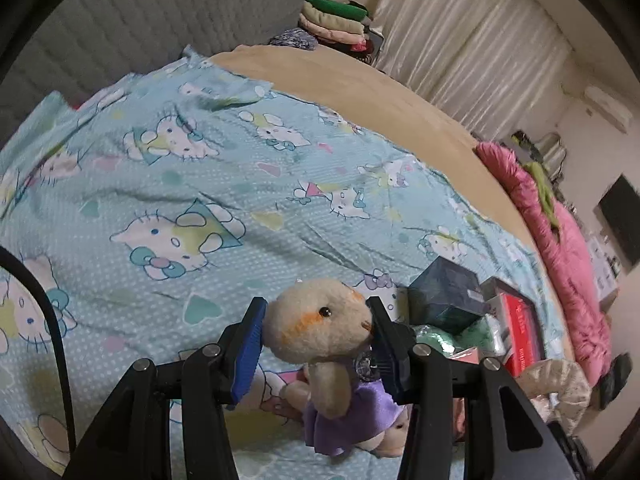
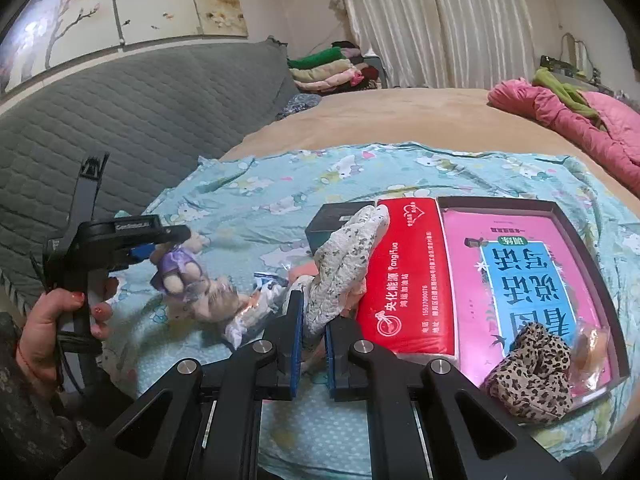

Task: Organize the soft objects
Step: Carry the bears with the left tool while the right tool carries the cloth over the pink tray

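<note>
Left claw [image 1: 316, 340] clamped on the plush bunny [image 1: 320, 328]: blue pads press both sides of its head, body in a purple dress hangs below, clear of the bed. The claw is tilted downward over the cat-print sheet [image 1: 180, 184]. In the right wrist view a hand [image 2: 56, 320] with red nails wraps the left claw's handle, and the toy dangles from that claw above the sheet.

Right claw [image 2: 312, 332] squeezed together on the floral cloth [image 2: 344, 264]: the fabric is pinched between the pads and rises up and away from them, its far end draped against the red tissue pack [image 2: 408, 276]. This claw also points downward at the bed.

Just right of the red pack: open dark tray [image 2: 580, 224] holding a pink booklet [image 2: 464, 280]. A leopard-print cloth [image 2: 532, 372] sits at the tray's near corner, over its edge. A dark box [image 2: 332, 216] sits behind the floral cloth. A crinkled wrapper [image 2: 260, 304] lies on the sheet between the two claws.

Further out: tan bedcover [image 2: 400, 116], pink quilt [image 2: 580, 128] at the far right, grey quilted headboard [image 2: 140, 112] on the left, folded clothes [image 2: 332, 68] stacked behind it near the curtains [image 2: 440, 20].
</note>
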Demonstrator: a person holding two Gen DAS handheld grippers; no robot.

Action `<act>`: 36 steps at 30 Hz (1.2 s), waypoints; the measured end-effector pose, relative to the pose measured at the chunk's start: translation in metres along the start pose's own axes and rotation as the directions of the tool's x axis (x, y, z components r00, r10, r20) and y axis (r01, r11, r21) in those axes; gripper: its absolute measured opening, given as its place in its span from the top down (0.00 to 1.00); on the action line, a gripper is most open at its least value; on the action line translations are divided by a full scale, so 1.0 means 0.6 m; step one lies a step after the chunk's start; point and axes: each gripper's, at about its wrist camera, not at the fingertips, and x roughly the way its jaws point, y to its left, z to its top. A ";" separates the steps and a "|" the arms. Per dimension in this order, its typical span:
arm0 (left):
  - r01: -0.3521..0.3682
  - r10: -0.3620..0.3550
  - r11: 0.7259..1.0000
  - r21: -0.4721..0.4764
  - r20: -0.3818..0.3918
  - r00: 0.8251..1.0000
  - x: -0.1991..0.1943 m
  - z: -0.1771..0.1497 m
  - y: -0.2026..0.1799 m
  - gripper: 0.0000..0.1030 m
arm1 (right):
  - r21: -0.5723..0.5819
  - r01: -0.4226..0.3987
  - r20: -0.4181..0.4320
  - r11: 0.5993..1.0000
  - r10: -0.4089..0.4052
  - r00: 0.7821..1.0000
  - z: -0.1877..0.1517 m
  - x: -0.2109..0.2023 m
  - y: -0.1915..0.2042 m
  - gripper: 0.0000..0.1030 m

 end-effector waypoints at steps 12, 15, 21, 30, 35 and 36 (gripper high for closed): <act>0.067 -0.069 0.997 0.032 0.063 0.996 -0.079 0.039 -0.045 0.52 | 0.000 0.008 0.028 1.000 -0.008 1.000 0.006 -0.009 -0.003 0.91; 0.099 -0.101 0.994 0.044 0.054 0.993 -0.089 0.045 -0.062 0.52 | 0.004 0.008 0.037 1.000 -0.008 0.999 0.008 -0.013 -0.006 0.91; 0.132 -0.136 0.986 0.103 0.036 0.990 -0.100 0.054 -0.109 0.52 | 0.010 0.005 0.051 1.000 -0.005 0.999 0.012 -0.017 -0.009 0.91; 0.139 -0.144 0.971 0.196 0.011 0.989 -0.082 0.046 -0.178 0.52 | 0.028 0.010 0.080 1.000 -0.012 0.997 0.018 -0.031 -0.023 0.91; 0.147 -0.149 0.961 0.233 -0.011 0.989 -0.061 0.037 -0.223 0.52 | 0.046 0.011 0.091 0.999 -0.015 0.996 0.018 -0.037 -0.034 0.91; 0.144 -0.144 0.956 0.255 -0.019 0.989 -0.055 0.036 -0.239 0.52 | 0.050 0.012 0.093 0.999 -0.017 0.996 0.019 -0.038 -0.038 0.91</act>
